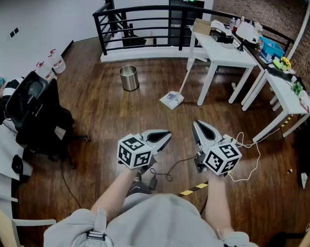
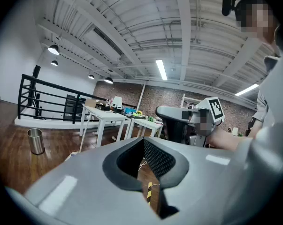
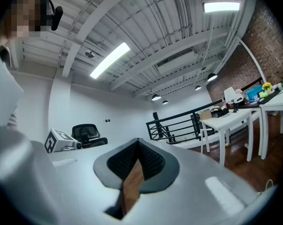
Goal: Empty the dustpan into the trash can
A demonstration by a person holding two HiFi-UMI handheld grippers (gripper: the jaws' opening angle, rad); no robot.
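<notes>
A small steel trash can [image 1: 129, 78] stands on the wooden floor near the black railing; the left gripper view shows the trash can [image 2: 36, 141] far off at the left. A white dustpan [image 1: 171, 100] lies on the floor by a white table leg, its long handle leaning up against the table. My left gripper [image 1: 166, 135] and right gripper [image 1: 197, 126] hover side by side in front of my body, well short of both. Both are shut with nothing between the jaws, as the left gripper [image 2: 143, 142] and right gripper [image 3: 138, 144] views show.
White tables [image 1: 224, 55] with clutter stand at the right along a brick wall. A black office chair [image 1: 34, 112] is at the left. A black railing [image 1: 144, 22] closes the far side. Cables [image 1: 170, 170] and a yellow-black tape strip [image 1: 193, 190] lie on the floor near my feet.
</notes>
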